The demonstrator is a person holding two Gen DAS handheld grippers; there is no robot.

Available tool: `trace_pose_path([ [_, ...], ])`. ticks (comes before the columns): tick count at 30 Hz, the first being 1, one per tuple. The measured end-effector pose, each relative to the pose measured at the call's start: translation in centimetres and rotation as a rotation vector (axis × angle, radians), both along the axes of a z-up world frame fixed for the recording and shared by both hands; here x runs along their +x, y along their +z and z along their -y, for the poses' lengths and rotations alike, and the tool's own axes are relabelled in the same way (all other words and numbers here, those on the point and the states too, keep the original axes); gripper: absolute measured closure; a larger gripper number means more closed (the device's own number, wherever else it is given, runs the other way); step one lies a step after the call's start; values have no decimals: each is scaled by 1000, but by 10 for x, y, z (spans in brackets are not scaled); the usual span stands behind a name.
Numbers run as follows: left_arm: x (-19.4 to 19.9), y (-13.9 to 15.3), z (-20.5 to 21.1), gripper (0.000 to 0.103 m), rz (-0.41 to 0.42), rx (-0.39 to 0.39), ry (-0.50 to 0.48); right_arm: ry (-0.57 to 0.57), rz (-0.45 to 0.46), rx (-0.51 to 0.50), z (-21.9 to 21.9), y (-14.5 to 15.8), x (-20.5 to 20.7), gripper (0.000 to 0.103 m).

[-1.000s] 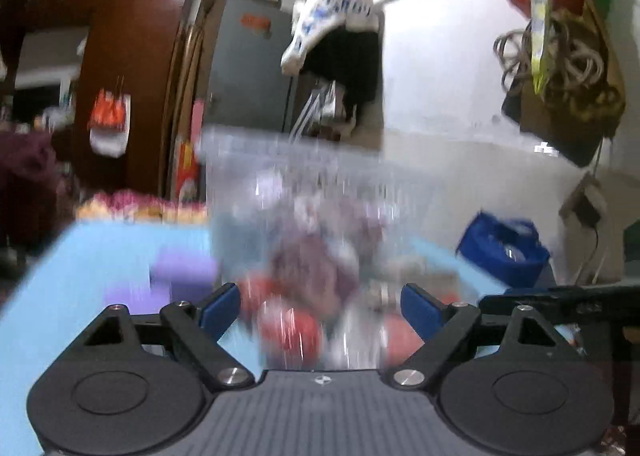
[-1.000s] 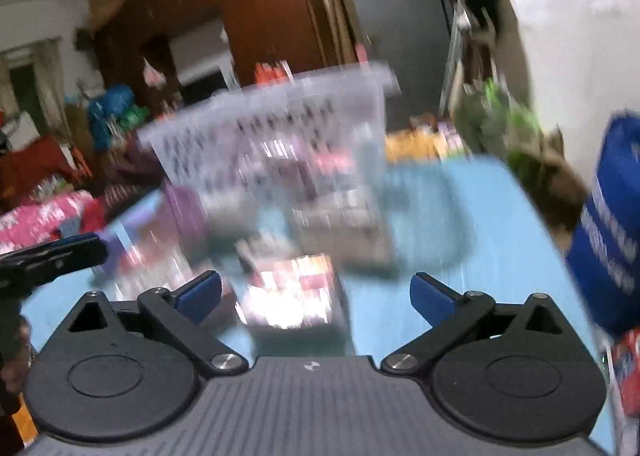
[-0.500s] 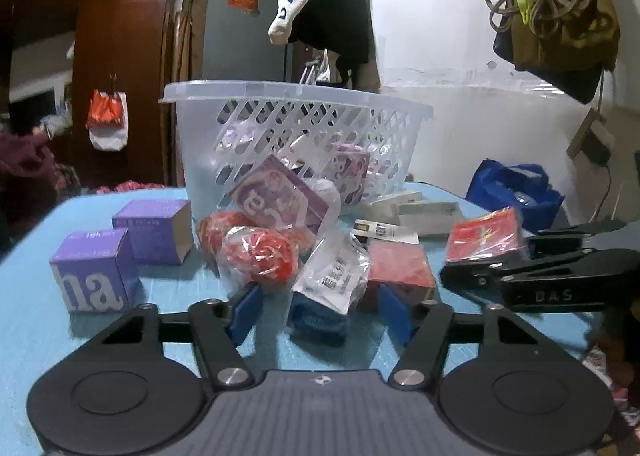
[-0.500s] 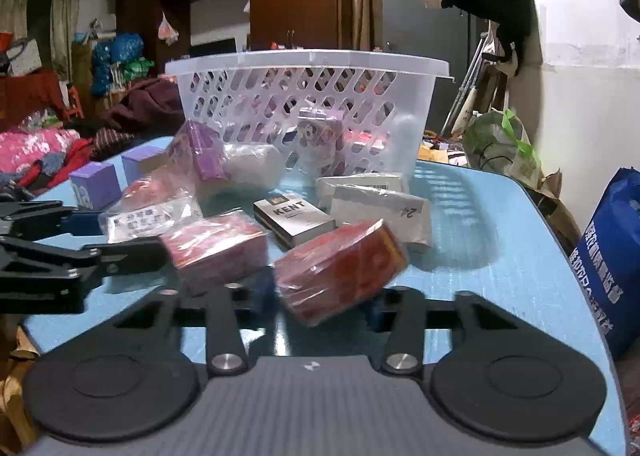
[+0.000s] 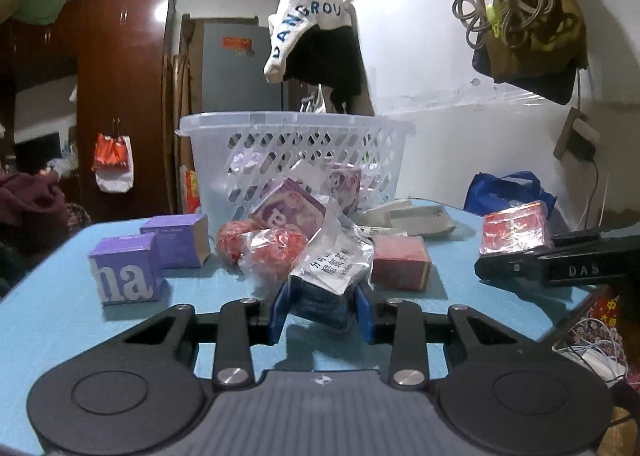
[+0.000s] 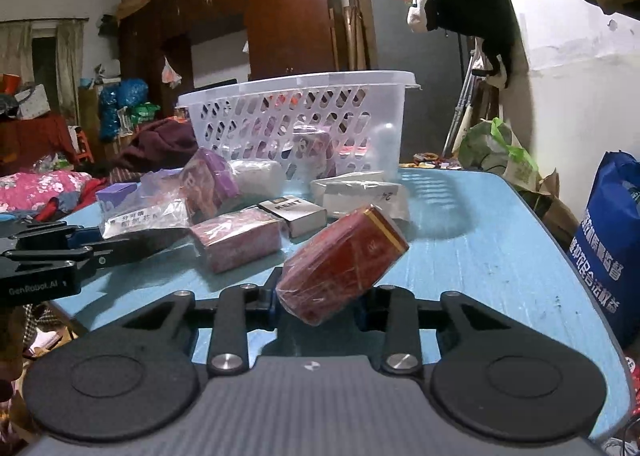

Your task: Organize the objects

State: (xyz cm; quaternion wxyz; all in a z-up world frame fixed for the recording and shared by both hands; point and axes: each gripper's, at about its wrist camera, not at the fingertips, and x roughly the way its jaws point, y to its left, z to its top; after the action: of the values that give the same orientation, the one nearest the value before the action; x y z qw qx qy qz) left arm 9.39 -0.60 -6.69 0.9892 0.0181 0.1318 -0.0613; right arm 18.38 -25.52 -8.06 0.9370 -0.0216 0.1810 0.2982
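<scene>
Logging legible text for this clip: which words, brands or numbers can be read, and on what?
"ha": purple box.
"KENT": cigarette pack.
"DANGROU": white hanging garment; the end is hidden.
"DAS": right gripper.
"GenRobot.AI": left gripper.
"24": white packet.
Chinese print on the bagged packet and blue bag: too small to read.

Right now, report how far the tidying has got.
Done: a few packets already lie inside the white basket. In hand: the left tongs are closing on a bagged blue packet, the right tongs on a red box, tilted. Left: purple boxes, red bagged items, the KENT pack and others on the blue table.
</scene>
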Motion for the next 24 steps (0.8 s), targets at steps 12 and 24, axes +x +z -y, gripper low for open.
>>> trace_pose_path([
  [12, -4, 4, -13, 64, 31, -30, 9, 8, 87, 22, -2, 3, -11, 67],
  [24, 1, 37, -31, 64, 88, -98, -13, 27, 173, 24, -16, 46, -8, 67],
])
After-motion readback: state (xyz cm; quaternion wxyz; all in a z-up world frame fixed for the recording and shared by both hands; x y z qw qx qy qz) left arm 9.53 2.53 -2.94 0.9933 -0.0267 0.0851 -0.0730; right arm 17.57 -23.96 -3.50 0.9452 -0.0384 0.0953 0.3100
